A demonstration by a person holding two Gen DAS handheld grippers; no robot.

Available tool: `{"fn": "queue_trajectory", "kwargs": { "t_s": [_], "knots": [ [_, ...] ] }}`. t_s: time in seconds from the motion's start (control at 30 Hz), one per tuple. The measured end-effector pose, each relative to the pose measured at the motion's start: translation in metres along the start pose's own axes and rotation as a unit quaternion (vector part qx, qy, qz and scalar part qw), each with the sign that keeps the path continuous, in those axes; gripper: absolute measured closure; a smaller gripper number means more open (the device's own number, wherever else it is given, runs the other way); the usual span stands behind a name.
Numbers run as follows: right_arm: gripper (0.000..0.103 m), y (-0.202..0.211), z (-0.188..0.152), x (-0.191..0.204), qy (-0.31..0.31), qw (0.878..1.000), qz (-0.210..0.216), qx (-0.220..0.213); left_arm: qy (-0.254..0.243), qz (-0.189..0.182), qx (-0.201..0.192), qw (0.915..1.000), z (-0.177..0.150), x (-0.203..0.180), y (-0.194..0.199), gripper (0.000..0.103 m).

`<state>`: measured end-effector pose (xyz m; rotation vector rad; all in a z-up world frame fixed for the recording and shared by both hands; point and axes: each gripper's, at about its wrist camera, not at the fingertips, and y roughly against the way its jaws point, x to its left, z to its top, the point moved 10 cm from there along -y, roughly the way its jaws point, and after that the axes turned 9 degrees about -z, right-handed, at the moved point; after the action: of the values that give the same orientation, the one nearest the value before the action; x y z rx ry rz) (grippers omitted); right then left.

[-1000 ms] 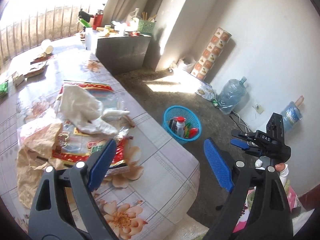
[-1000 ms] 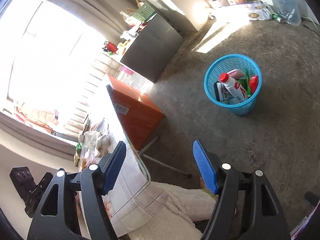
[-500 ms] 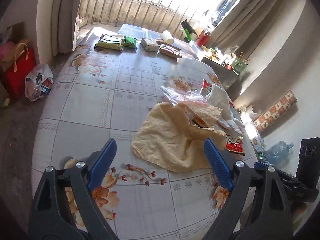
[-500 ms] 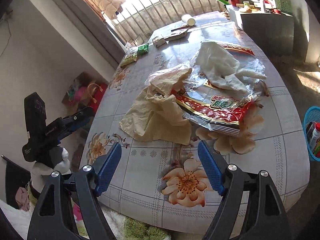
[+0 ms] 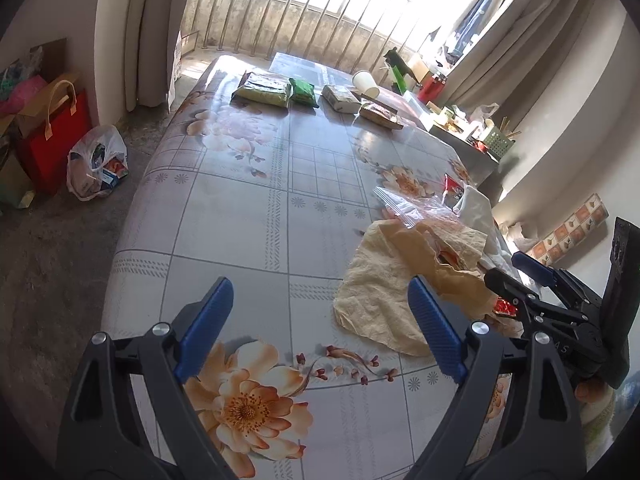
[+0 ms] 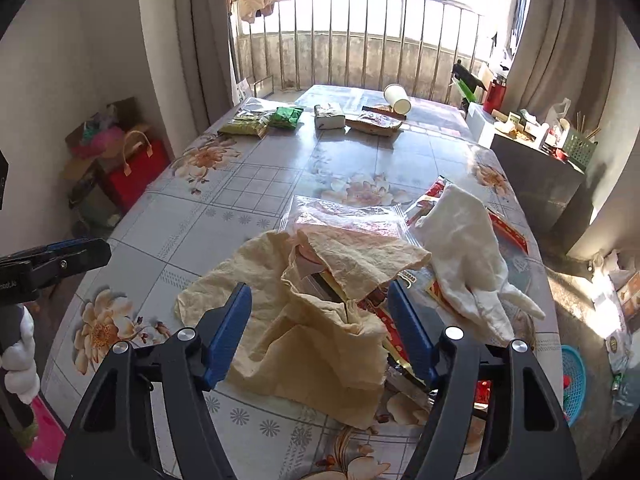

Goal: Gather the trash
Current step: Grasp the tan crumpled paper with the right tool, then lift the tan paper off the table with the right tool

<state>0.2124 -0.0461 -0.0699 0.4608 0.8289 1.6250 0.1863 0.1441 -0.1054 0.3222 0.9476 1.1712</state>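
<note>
A pile of trash lies on the near right of the flowered table: crumpled tan paper, a clear zip bag, a red snack wrapper and white crumpled paper. My right gripper is open, its jaws on either side of the tan paper, just above it. My left gripper is open and empty above bare tablecloth, left of the tan paper. The right gripper also shows in the left wrist view.
Snack packets, a tissue pack and a tipped paper cup lie at the table's far end. A blue basket stands on the floor at right. Red bags and a plastic bag sit on the floor at left.
Both grippers swung from the floor and basket to the table. The right gripper has come down close over the tan paper. Both stayed open.
</note>
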Motion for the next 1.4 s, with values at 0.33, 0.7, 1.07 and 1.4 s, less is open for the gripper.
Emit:
{"fn": "queue_trajectory", "kwargs": {
  "t_s": [0.33, 0.7, 1.07, 1.4],
  "knots": [
    [0.042, -0.033, -0.010, 0.008, 0.112, 0.993, -0.033, -0.002, 0.012, -0.012, 0.017, 0.9997, -0.004, 0.008, -0.016, 0.018],
    [0.084, -0.054, -0.020, 0.017, 0.133, 0.990, -0.003, 0.039, 0.023, -0.014, 0.018, 0.9995, -0.004, 0.016, -0.019, 0.018],
    [0.098, 0.010, -0.018, 0.031, 0.091, 0.993, 0.070, 0.009, 0.025, -0.013, 0.014, 0.9995, -0.002, 0.018, -0.019, 0.018],
    [0.098, 0.087, -0.015, 0.015, -0.056, 0.975, 0.214, -0.006, 0.022, -0.019, 0.010, 0.9995, 0.000, 0.015, -0.015, 0.018]
  ]
}}
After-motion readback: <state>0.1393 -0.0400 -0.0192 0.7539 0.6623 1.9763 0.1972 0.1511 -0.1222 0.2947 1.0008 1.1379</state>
